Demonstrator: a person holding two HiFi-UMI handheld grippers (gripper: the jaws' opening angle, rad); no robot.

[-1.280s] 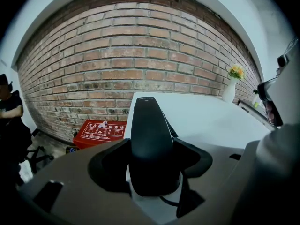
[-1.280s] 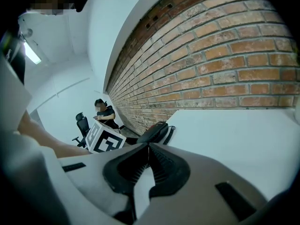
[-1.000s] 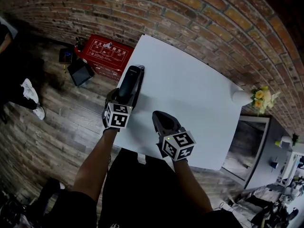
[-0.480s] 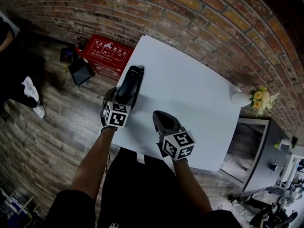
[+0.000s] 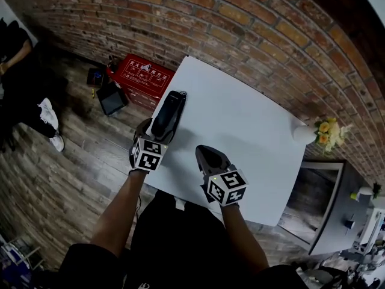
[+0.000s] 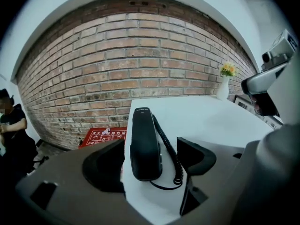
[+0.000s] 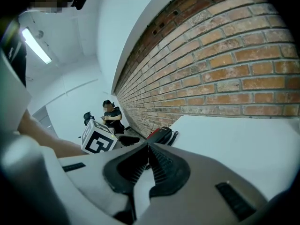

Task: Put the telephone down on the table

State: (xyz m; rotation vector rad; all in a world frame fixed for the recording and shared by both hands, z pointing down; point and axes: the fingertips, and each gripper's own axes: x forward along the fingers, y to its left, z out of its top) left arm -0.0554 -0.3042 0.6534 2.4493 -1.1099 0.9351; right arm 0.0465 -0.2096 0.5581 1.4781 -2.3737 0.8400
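1. Black plastic formed the telephone point(image 5: 168, 114), a slim, long handset with rounded ends; a black coiled cord point(image 6: 168, 146) ran along its right side and looped at the near end.
2. The telephone point(image 6: 145, 144) lay flat on the white table point(image 5: 240, 119), along the left edge, lengthwise away from the person.
3. The left gripper point(image 6: 154, 158) straddled the handset's near end. Its jaws were opening, with the handset between them and a visible gap on each side, so neither pad pressed on it.
4. The right gripper point(image 5: 207, 155) sat over the table's near part, well apart from the telephone. In its own view the right gripper point(image 7: 147, 161) showed ribbed pads closed together, with nothing between them.
5. Compared with one second earlier, the left jaws stood wider about the handset. The telephone kept its place by the table's left edge, and the right gripper kept its station. The head view had shifted slightly.
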